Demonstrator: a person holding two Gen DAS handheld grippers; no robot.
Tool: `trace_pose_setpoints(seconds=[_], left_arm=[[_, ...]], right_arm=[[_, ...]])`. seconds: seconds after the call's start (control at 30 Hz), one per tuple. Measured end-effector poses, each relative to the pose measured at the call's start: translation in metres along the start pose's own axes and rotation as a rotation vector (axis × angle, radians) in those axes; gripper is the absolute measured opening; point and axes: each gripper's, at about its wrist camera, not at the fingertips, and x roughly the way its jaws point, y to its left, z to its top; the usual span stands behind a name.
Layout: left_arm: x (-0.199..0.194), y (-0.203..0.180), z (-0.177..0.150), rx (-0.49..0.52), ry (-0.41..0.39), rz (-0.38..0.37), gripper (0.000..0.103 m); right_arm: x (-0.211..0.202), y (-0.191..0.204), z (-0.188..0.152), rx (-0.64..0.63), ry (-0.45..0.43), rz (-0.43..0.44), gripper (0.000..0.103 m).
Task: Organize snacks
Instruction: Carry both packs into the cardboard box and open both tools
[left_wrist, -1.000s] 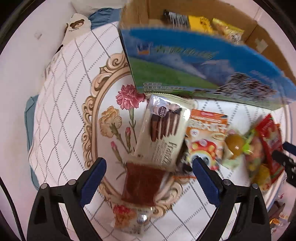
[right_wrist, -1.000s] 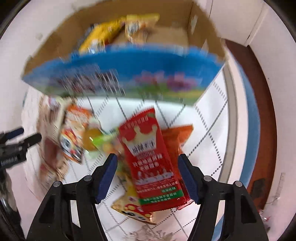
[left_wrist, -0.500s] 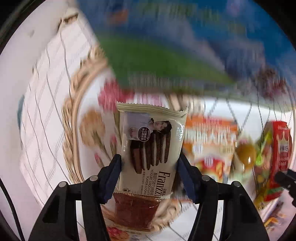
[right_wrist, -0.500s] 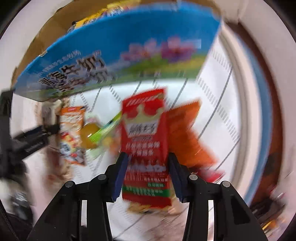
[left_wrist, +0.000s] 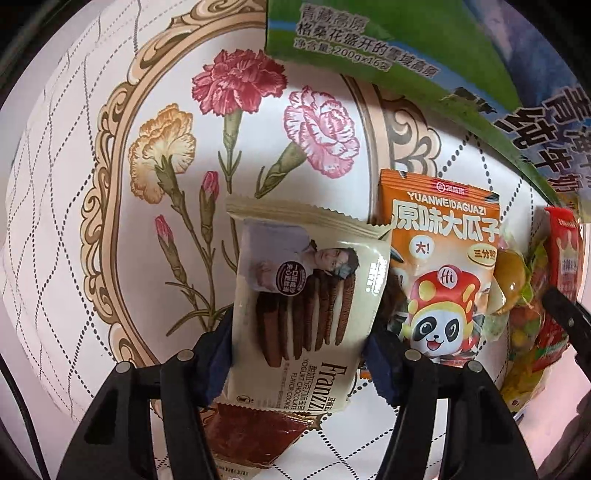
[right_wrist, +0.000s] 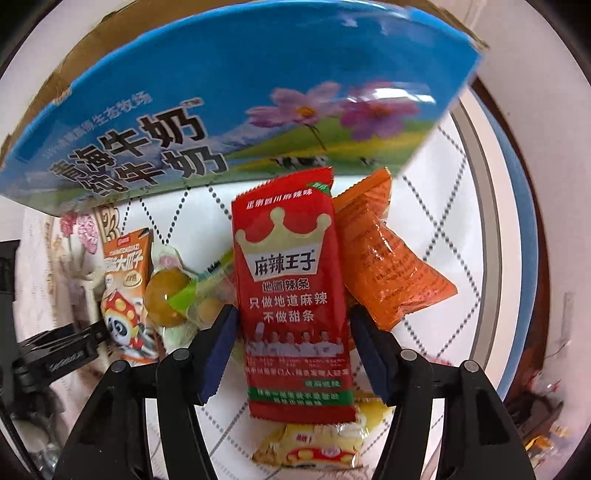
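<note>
Your left gripper (left_wrist: 297, 354) clamps the cookie pack (left_wrist: 306, 306); your right gripper (right_wrist: 291, 341) clamps the red packet (right_wrist: 291, 295), below the box (right_wrist: 229, 107).

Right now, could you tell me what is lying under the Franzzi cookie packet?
A dark red wrapper pokes out below the Franzzi cookie packet, which also overlaps the orange sunflower seed packet. What else it covers cannot be seen.
</note>
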Motion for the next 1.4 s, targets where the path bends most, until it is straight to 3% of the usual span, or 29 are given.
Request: trace_pose_setpoints(seconds=[0.1, 0.2, 0.47, 0.57, 0.73, 0.8, 0.83, 0.9, 1.03, 1.2, 1.4], left_arm=[[-0.010, -0.007, -0.013, 0.021, -0.026, 0.017, 0.059], [-0.024, -0.010, -0.024, 0.028, -0.042, 0.007, 0.059], [-0.072, -0.034, -0.074, 0.067, -0.066, -0.136, 0.059], [-0.092, -0.047, -0.079, 0.081, -0.074, -0.183, 0.059], [-0.130, -0.071, -0.077, 0.113, -0.114, -0.248, 0.059], [-0.148, -0.079, -0.064, 0.126, -0.145, -0.263, 0.059], [-0.145, -0.078, -0.035, 0.135, -0.153, -0.264, 0.059], [-0.162, -0.081, -0.013, 0.151, -0.183, -0.262, 0.059], [-0.190, -0.100, 0.037, 0.190, -0.240, -0.218, 0.059], [-0.209, -0.115, 0.114, 0.230, -0.309, -0.031, 0.059], [-0.179, -0.106, 0.194, 0.249, -0.273, 0.203, 0.059]], right_arm=[[-0.003, 0.013, -0.004, -0.054, -0.026, -0.020, 0.054], [-0.008, 0.015, -0.011, -0.069, -0.029, -0.004, 0.051], [-0.026, -0.007, -0.053, 0.010, -0.005, 0.179, 0.049], [-0.043, -0.014, -0.070, 0.035, -0.008, 0.260, 0.049], [-0.088, -0.014, -0.068, 0.057, -0.078, 0.352, 0.049], [-0.111, -0.017, -0.057, 0.068, -0.126, 0.387, 0.049], [-0.118, -0.019, -0.050, 0.072, -0.147, 0.397, 0.049], [-0.134, -0.024, -0.036, 0.080, -0.195, 0.413, 0.049], [-0.160, -0.033, 0.004, 0.087, -0.288, 0.388, 0.049], [-0.159, -0.032, 0.071, 0.067, -0.339, 0.282, 0.049], [-0.127, -0.032, 0.141, 0.049, -0.305, 0.158, 0.049]])
